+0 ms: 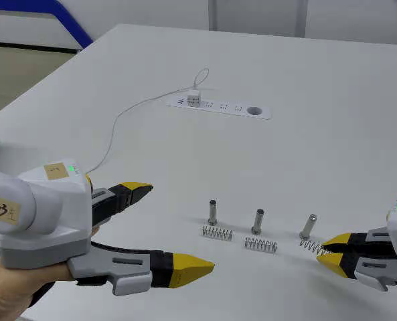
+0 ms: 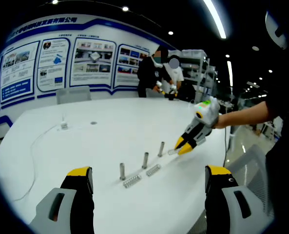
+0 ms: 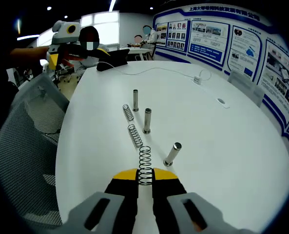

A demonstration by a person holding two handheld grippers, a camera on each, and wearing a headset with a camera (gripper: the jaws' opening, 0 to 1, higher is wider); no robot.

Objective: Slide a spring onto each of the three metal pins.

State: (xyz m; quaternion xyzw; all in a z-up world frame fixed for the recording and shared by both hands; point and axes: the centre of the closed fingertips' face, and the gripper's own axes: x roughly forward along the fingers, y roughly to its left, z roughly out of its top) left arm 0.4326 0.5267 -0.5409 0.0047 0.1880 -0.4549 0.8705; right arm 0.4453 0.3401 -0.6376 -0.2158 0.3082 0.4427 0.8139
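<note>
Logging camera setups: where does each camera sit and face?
Head view: on the headset, facing forward and down at three metal pins and springs; left hand-held gripper, its hand, right hand-held gripper show.
Left gripper view: on the left one, past its open jaws at the pins.
Right gripper view: looks along its jaws, shut on a spring.
Shared: the pins in all three.

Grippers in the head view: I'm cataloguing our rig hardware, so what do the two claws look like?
The left claw has a white and grey body, black jaws with yellow tips, a green light and tan stickers, one handwritten 33. The right claw shows the same white body, green light, black jaws and yellow tips.
</note>
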